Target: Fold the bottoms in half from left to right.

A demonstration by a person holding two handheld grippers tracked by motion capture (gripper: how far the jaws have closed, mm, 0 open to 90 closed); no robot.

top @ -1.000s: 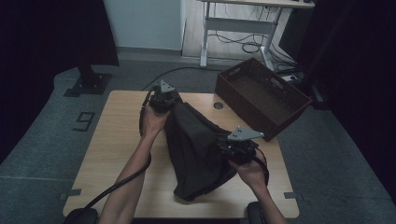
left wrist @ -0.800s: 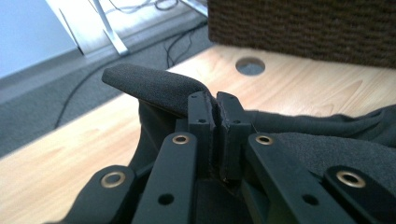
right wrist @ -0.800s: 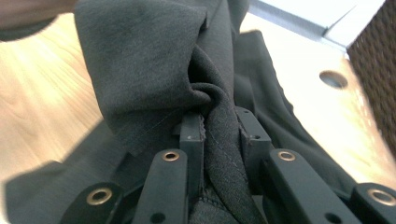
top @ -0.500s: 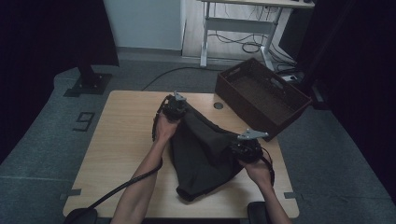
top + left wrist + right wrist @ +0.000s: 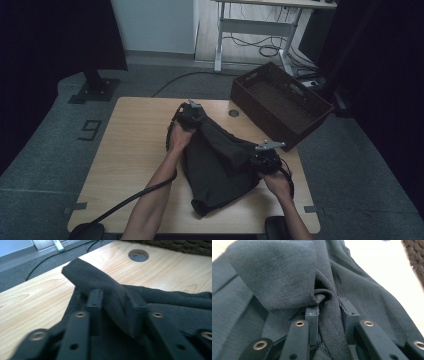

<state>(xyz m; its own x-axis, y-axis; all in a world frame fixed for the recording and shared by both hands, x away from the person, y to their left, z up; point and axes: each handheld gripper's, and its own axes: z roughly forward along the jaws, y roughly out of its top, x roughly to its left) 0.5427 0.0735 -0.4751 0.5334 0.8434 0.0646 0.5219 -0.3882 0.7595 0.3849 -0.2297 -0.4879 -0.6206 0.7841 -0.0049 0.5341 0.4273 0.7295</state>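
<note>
A person seated at the bottom edge of the high view works a dark garment (image 5: 220, 165) on a light wooden table (image 5: 130, 150), one handheld gripper at each end of the cloth. The garment lies in a long heap running from the centre of the frame down toward the lower middle, its far corner near the round cable hole (image 5: 233, 113) in the tabletop.

The left gripper (image 5: 190, 114), just above the frame's centre, has a fold of the fabric between its jaws. In the left gripper view the fold (image 5: 100, 287) rises as a stiff ridge from between the two black fingers (image 5: 93, 298); the jaws have just been opening, and the cloth appears to sit loosely in the gap rather than being pinched, so this end looks released onto the table.

The right gripper (image 5: 265, 157), at centre right of the high view, sits low against the garment's other edge. In the right gripper view a twisted seam (image 5: 329, 312) runs between the fingers (image 5: 312, 315); these jaws have also just been easing apart, though the bunched cloth fills the space and touches both pads, and a grip seems to remain.

Holding two opposite ends appears meant to stretch and lay the garment flat, probably for folding. A dark woven basket (image 5: 280, 102) stands off the table's upper right corner, a likely destination for the finished piece. Cables (image 5: 135, 197) trail from the grippers toward the lower left.
</note>
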